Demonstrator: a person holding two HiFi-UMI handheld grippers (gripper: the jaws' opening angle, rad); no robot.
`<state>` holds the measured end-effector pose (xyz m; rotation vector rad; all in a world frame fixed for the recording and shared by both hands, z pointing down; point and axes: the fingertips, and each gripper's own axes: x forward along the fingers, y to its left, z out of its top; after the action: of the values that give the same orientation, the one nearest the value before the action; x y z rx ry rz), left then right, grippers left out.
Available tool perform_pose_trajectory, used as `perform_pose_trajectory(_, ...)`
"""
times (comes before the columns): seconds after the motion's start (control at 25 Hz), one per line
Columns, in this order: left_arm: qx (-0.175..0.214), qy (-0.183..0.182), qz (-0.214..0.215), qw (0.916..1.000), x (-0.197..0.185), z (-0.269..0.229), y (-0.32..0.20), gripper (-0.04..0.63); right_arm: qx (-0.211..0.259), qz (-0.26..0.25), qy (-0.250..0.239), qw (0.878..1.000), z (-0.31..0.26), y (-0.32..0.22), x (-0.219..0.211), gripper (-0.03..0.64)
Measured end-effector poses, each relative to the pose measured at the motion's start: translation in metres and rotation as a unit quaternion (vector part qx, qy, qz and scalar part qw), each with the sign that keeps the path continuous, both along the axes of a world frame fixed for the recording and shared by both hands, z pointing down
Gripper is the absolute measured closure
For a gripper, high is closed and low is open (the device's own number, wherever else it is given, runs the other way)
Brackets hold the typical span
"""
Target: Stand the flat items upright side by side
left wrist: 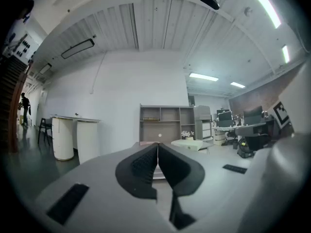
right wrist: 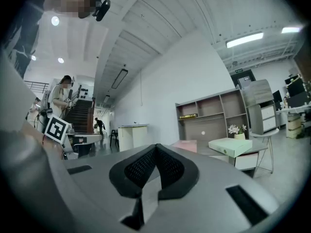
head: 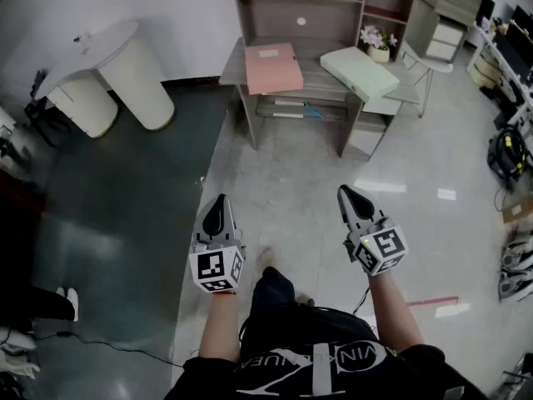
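Pink box (head: 273, 67), green box (head: 360, 72): flat on desk (head: 317, 77); left tool (head: 219, 199), right tool (head: 342, 190): closed, empty

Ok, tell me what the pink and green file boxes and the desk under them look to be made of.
Pink file box: likely plastic or coated card with a matte finish; the colour is even, the edges are crisp and there is no glare.
Green file box: the same look, pale and matte.
Desk: grey-brown wood-look board, probably laminate; it shows faint grain and a dull sheen.

Black short-sleeved shirt (head: 316, 365) with white lettering. Left gripper (head: 218, 200) and right gripper (head: 345, 192): grey bodies, black jaws, black-and-white marker cubes.
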<state>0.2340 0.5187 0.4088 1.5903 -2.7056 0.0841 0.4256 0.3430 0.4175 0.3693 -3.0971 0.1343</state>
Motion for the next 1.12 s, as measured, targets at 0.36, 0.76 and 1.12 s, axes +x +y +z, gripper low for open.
perform_pose_trajectory(0.36, -0.007, 0.016, -0.018, 0.9997, -0.049, 0.008, -0.014, 0.589, -0.003, -0.007, 0.014, 1.000, 0.014, -0.022, -0.045, 0.607)
perform_pose_trajectory(0.76, -0.006, 0.045, -0.027, 0.9986, -0.096, 0.009, -0.033, 0.589, -0.009, 0.004, 0.027, 1.000, 0.014, -0.051, -0.086, 0.607)
perform_pose_trajectory(1.12, -0.003, 0.062, -0.001, 0.9981, -0.142, 0.015, -0.063, 0.514, -0.047, 0.045, 0.024, 0.998, 0.027, -0.084, -0.114, 0.456)
